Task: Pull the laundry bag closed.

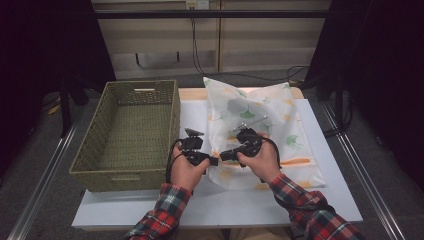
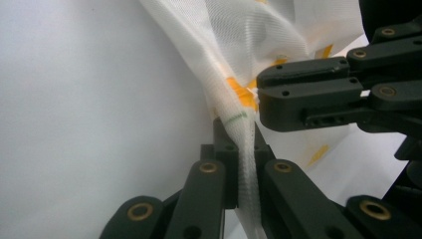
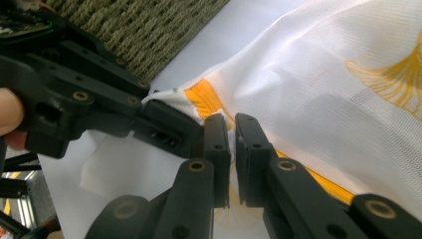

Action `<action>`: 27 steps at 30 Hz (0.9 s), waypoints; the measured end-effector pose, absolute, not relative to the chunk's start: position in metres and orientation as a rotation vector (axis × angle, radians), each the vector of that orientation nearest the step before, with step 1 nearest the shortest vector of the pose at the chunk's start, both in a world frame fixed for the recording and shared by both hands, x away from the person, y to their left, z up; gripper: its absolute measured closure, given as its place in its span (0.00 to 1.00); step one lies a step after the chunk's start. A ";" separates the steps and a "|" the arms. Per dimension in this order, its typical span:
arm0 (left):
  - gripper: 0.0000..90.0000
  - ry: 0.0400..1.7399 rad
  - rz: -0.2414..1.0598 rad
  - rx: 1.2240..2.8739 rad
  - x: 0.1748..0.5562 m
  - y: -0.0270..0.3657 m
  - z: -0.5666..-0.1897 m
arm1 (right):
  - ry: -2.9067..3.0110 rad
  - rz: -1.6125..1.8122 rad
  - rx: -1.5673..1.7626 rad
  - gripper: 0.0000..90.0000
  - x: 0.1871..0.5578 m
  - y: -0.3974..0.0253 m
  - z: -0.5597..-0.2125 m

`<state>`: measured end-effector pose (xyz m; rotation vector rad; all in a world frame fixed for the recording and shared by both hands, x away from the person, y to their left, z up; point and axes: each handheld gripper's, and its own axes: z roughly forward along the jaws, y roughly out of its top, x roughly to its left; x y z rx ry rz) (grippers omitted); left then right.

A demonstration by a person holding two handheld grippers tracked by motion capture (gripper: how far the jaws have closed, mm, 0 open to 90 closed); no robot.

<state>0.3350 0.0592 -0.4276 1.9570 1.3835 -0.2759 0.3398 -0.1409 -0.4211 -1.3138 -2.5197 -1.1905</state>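
Note:
A white cloth (image 1: 260,115) printed with orange and green leaves lies crumpled on the white table (image 1: 332,170), right of a basket. Both grippers meet at its near left edge. My left gripper (image 1: 212,161) is shut on that edge; in the left gripper view the fabric (image 2: 259,35) runs down into its closed jaws (image 2: 247,154). My right gripper (image 1: 223,156) comes from the right and is closed on the same edge beside an orange patch (image 3: 199,99). In the right gripper view its jaws (image 3: 232,132) stand nearly together on the cloth (image 3: 323,89), tip to tip with the left gripper (image 3: 164,119).
An empty woven green basket (image 1: 172,120) stands on the table's left side, its wall (image 3: 139,30) close behind the left gripper. The table's near edge is by the person's plaid sleeves (image 1: 165,210). Dark floor and metal rails flank the table.

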 end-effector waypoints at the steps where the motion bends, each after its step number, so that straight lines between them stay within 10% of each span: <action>1: 1.00 1.399 -0.288 1.942 0.334 0.058 -0.427 | -2.533 -1.187 -1.317 0.95 0.340 -0.140 -0.421; 27: 1.00 1.407 -0.296 1.944 0.334 0.063 -0.422 | -2.560 -1.121 -1.351 0.95 0.341 -0.140 -0.426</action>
